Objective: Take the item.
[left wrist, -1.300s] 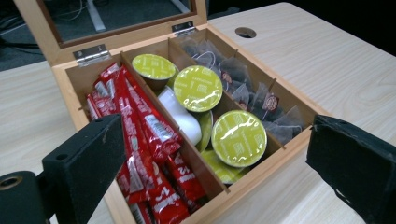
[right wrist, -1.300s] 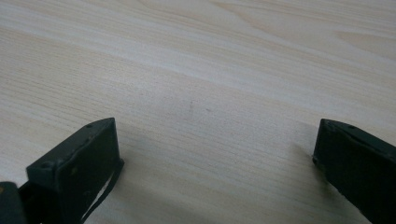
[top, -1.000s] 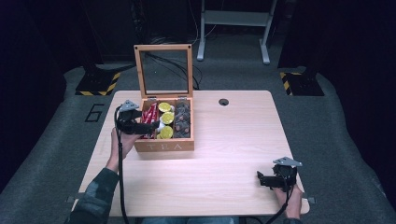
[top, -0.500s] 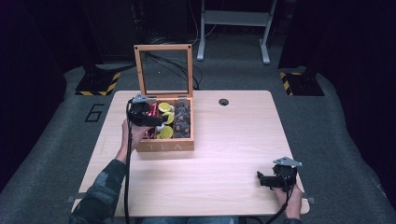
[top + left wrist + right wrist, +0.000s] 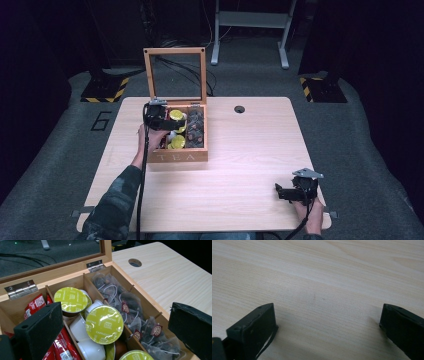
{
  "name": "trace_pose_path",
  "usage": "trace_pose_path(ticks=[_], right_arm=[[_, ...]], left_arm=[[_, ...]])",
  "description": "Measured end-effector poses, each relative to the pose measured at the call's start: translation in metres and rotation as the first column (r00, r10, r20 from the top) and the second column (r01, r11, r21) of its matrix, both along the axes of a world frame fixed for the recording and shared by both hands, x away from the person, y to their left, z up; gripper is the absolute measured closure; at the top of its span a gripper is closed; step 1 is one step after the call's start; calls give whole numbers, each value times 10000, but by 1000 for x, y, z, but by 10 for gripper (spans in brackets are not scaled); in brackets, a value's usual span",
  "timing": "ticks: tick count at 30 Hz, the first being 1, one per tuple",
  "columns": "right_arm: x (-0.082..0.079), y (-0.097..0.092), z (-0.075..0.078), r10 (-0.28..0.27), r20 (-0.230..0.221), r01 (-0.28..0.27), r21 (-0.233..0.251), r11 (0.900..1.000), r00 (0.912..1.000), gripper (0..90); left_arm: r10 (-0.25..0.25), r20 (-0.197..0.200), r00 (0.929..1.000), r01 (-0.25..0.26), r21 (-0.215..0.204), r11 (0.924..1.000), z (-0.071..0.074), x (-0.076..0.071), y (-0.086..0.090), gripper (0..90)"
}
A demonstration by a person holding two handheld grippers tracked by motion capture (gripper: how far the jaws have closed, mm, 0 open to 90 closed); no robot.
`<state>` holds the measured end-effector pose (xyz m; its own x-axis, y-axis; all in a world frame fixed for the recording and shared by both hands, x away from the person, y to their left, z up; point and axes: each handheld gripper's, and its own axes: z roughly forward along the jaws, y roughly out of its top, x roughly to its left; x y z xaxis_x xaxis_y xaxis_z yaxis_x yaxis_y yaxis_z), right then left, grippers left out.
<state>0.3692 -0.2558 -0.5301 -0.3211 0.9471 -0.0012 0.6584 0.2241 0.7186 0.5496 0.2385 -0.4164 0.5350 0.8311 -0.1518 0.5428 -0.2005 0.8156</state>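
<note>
Left tool (image 5: 165,120), jaws wide and empty, has moved over the tea box (image 5: 180,156).

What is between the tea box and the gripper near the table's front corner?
Nothing but bare wooden table lies between the tea box and the right gripper, as the high view shows.

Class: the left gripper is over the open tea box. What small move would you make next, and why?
Probably lower the left gripper onto the green-lidded cappuccino capsule. Its jaws stand open on either side of that capsule, which lies uppermost in the tea box's middle compartment, between red sachets and tea bags.
</note>
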Motion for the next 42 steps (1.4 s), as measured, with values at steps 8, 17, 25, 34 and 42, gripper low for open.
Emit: trace_pose_path(ticks=[8,17,25,34,42], right_arm=[[0,0,0,14,14,-14,-28,10000,10000,0],[0,0,0,22,18,-22,-32,10000,10000,0],[0,0,0,22,13,-22,-34,10000,10000,2],[0,0,0,41,25,-41,-44,10000,10000,3],[0,0,0,43,11,-43,-39,10000,10000,3]], left_arm=[[-34,-225,9997,39,234,9997,-8,10,-7,1],[-58,-655,9978,90,487,9988,-21,18,-13,79],[-66,-995,9950,147,816,9966,-27,22,-14,196],[-104,-1125,9936,241,1212,9923,-27,22,-15,253],[122,-1069,9942,7,1204,9927,-28,22,-18,319]])
